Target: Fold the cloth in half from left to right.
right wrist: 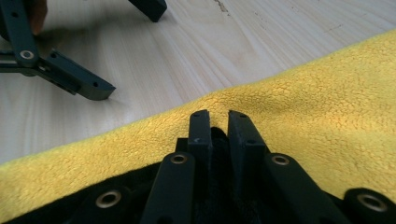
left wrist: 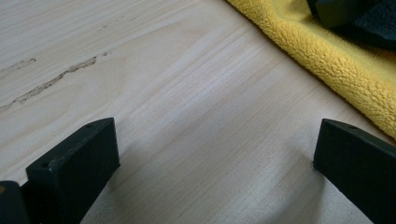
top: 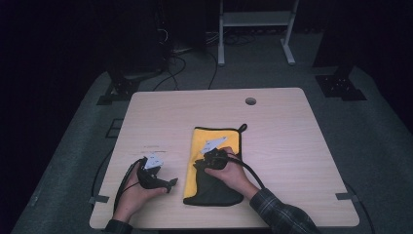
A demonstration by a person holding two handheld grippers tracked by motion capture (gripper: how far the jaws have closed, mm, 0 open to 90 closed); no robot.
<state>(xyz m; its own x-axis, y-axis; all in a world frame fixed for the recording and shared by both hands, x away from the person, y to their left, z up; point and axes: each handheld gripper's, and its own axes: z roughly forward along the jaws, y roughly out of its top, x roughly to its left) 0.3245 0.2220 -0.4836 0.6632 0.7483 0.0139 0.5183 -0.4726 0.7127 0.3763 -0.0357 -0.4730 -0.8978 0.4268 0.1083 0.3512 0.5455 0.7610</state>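
Nearest the high camera, a plaid sleeve [top: 282, 214] comes in at the bottom edge, and ahead of it the person's right hand [top: 233, 176] carries the right gripper [top: 210, 157]. That gripper sits on a yellow cloth [top: 212, 139] with a black side [top: 214, 192] turned up at its near end. In the right gripper view its two black jaws are drawn nearly together with a narrow slit between them, and a fold of the dark fabric is pinched there, just behind the cloth's yellow edge [right wrist: 299, 116].

The surface is a pale wooden table [top: 282, 146] with a round cable hole [top: 250, 101] near its far edge, beyond the right gripper. Around it lies grey carpet, and the room behind is dark, with a white metal frame [top: 255, 29] and loose cables [top: 180, 63] on the floor.

Counted: one cloth, two grippers, two hands, one table.

The left gripper [top: 165, 183] rests in the left hand [top: 134, 195], well left of the cloth. In the left gripper view its jaws stand wide apart over bare wood [left wrist: 196, 121], with nothing between them. The cloth's fleecy yellow edge [left wrist: 327, 60] lies beyond its right-hand jaw, apart from it
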